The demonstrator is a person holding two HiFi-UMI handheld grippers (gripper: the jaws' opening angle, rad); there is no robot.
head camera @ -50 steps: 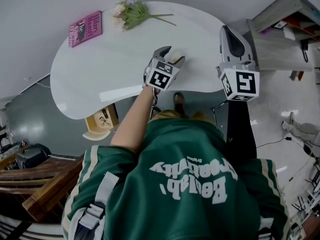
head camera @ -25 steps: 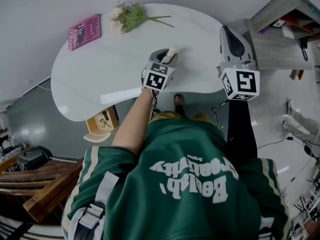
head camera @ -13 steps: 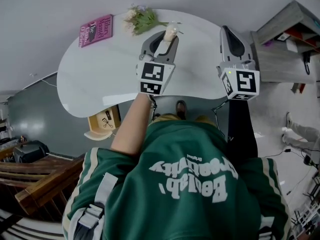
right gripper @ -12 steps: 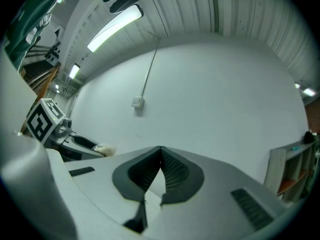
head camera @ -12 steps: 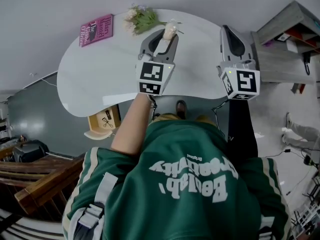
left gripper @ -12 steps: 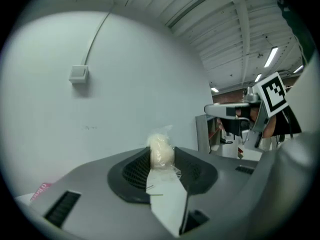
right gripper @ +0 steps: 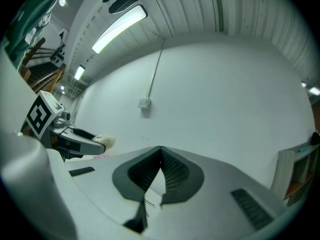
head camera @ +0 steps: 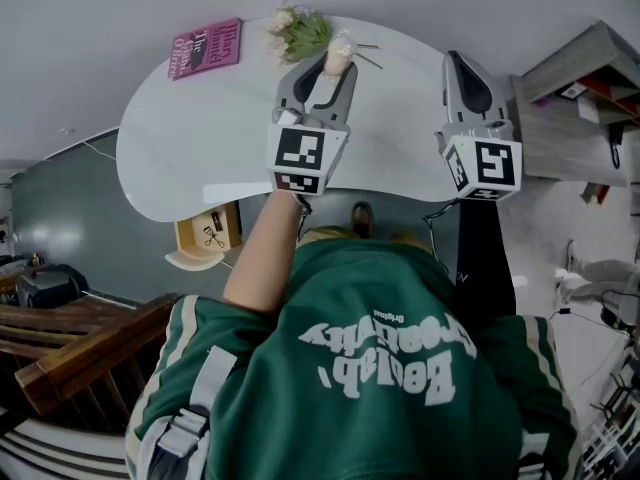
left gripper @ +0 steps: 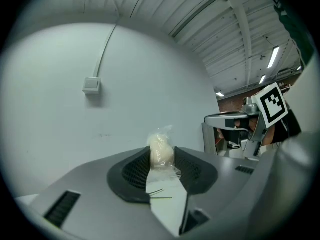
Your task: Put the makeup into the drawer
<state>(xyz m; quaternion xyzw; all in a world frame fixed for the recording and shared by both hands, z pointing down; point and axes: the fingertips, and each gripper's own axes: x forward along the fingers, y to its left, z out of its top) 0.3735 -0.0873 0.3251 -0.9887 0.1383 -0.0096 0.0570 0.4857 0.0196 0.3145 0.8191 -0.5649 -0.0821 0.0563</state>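
Note:
A cream makeup sponge point(head camera: 338, 58) in clear wrap is pinched between the pads of my left gripper point(head camera: 328, 67), which holds it up above the white table point(head camera: 190, 138). In the left gripper view the sponge point(left gripper: 160, 151) stands upright between the dark pads, its wrap trailing below, with the left gripper point(left gripper: 161, 157) facing a pale wall. My right gripper point(head camera: 454, 63) hovers to the right at about the same height, jaws together and empty. From the right gripper point(right gripper: 160, 150) view, the left gripper point(right gripper: 102, 143) with its sponge point(right gripper: 106, 142) shows at the left. A light wooden drawer point(head camera: 205, 234) stands open below the table's near edge.
A pink book point(head camera: 205, 48) and a bunch of flowers point(head camera: 300, 30) lie at the table's far edge. A grey shelf unit point(head camera: 575, 83) stands at the right. Dark wooden furniture point(head camera: 70, 353) sits low at the left. The wall carries a small switch box point(left gripper: 91, 85).
My left gripper has risen off the table with the sponge and now points level towards the far edge. The right gripper has barely shifted.

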